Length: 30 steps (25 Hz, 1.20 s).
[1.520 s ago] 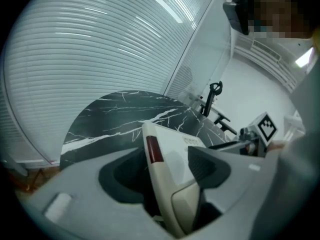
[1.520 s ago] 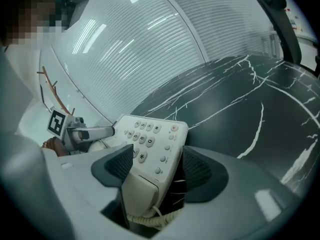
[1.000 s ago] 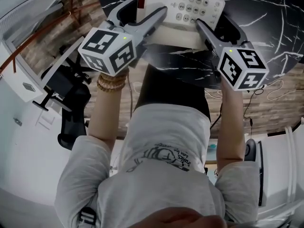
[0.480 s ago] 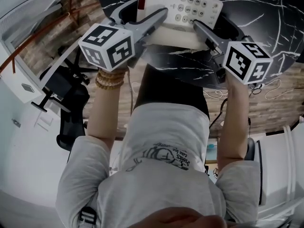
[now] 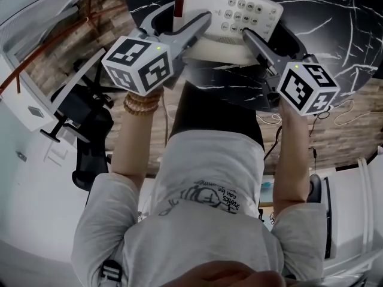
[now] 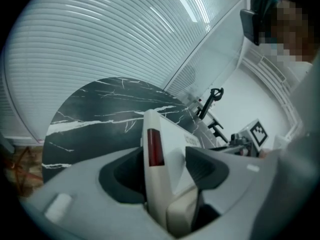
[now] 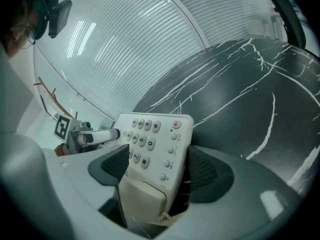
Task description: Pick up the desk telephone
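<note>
The white desk telephone (image 5: pixel 206 2) lies on a round black marble table (image 5: pixel 335 34), keypad up, with a red strip on its left end. My left gripper (image 5: pixel 179 18) straddles that left end. Its jaws have just been closing, and in the left gripper view both pads sit against the telephone (image 6: pixel 167 144). My right gripper (image 5: pixel 267 33) straddles the right side; its jaws have just been opening. One finger lies over the keypad and the other beside the right edge of the telephone (image 7: pixel 150 144), with a thin gap.
The table edge runs just in front of the person's body. A black office chair (image 5: pixel 84 121) stands on the wooden floor at the left, and cables (image 5: pixel 344 115) lie at the right. Ribbed white blinds (image 6: pixel 100 44) rise behind the table.
The right gripper rolled a little while its finger stayed on the keypad. The left gripper's jaws drew in on the telephone's left end. The telephone shifted slightly toward the person.
</note>
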Each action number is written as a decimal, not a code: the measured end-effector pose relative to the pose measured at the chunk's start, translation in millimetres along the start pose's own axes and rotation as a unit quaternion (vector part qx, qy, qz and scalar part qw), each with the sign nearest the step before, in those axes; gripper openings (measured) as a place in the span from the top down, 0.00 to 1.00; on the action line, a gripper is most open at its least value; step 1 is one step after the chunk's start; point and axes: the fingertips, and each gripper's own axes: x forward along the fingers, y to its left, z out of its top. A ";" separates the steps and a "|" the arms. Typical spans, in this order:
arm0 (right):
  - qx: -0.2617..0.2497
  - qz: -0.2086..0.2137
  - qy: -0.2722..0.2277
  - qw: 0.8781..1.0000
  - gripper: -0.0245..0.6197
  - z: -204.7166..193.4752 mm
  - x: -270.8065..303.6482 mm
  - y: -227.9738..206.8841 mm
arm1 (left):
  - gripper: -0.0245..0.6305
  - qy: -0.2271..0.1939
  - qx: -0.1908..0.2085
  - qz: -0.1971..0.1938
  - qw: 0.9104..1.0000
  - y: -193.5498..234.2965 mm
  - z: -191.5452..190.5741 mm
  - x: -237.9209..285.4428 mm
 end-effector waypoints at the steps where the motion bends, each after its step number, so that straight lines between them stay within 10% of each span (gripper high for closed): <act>1: -0.001 -0.001 -0.001 1.000 0.39 0.3 -2.2 1.5 | 0.58 -0.001 0.000 -0.001 1.000 -1.0 1.6 -0.6; 30: 0.001 -0.009 -0.040 0.999 0.40 2.7 -20.3 -10.1 | 0.61 -0.006 -0.048 -0.041 0.998 -19.6 8.1 12.4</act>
